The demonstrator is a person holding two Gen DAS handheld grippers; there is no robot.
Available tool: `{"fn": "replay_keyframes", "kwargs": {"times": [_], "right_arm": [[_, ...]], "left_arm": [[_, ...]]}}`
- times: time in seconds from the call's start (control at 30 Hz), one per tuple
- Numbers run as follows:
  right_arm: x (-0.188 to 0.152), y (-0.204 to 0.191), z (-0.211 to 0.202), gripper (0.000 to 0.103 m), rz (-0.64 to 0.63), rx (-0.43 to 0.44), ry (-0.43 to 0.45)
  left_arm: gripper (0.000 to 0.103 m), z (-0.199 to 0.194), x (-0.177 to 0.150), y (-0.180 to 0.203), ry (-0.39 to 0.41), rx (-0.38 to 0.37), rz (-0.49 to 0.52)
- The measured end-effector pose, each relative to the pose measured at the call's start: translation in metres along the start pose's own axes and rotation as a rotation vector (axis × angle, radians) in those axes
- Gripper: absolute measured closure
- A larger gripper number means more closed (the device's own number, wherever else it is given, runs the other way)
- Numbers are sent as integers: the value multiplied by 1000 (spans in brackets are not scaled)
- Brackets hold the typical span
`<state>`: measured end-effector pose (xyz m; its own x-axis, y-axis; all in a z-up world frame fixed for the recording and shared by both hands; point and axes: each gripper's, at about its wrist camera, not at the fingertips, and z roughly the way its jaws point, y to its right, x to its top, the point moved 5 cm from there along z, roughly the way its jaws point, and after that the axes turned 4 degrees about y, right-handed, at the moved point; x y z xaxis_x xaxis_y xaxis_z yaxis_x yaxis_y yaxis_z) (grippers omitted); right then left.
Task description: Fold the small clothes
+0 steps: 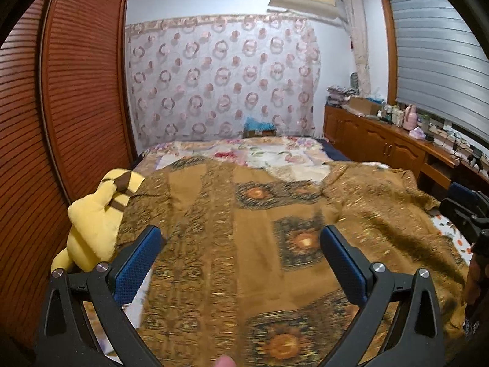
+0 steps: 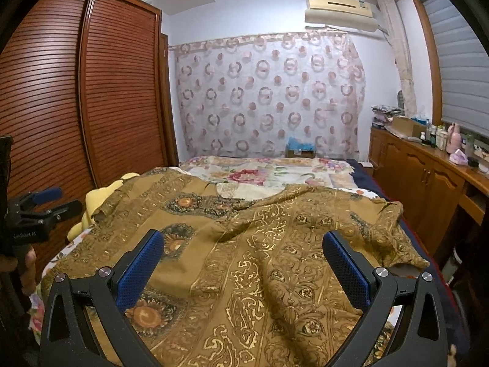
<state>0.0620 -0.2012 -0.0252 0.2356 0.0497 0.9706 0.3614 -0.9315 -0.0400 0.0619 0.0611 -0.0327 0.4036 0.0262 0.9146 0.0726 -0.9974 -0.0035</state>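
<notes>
A brown and gold patterned garment (image 1: 244, 244) (image 2: 275, 260) lies spread across the bed, with creases on its right side and a sleeve at the right edge (image 2: 394, 232). My left gripper (image 1: 241, 241) hovers above the garment's left half, open, nothing between its blue pads. My right gripper (image 2: 241, 244) hangs over the garment's right half, also open and holding nothing. The left gripper (image 2: 39, 202) shows at the left edge of the right wrist view, in a person's hand. Part of the right gripper (image 1: 470, 214) shows at the right edge of the left wrist view.
A yellow plush toy (image 1: 97, 217) (image 2: 91, 205) lies at the bed's left edge by the louvred wooden wardrobe (image 1: 76, 91). A floral bedsheet (image 2: 269, 174) covers the far bed. A wooden cabinet (image 2: 428, 177) with bottles runs along the right wall under the window.
</notes>
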Motion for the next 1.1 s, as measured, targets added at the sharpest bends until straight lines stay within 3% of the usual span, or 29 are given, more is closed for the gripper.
{"fn": "replay_keyframes", "kwargs": {"times": [0.67, 1.03, 1.1], "right_arm": [[5, 6, 68, 0, -18, 157, -194], [15, 2, 80, 0, -86, 164, -248], [10, -8, 81, 0, -102, 161, -248]], "left_arm": [[3, 58, -26, -115, -202, 46, -34], [45, 115, -59, -154, -374, 97, -24], [67, 121, -58, -159, -378, 117, -11]]}}
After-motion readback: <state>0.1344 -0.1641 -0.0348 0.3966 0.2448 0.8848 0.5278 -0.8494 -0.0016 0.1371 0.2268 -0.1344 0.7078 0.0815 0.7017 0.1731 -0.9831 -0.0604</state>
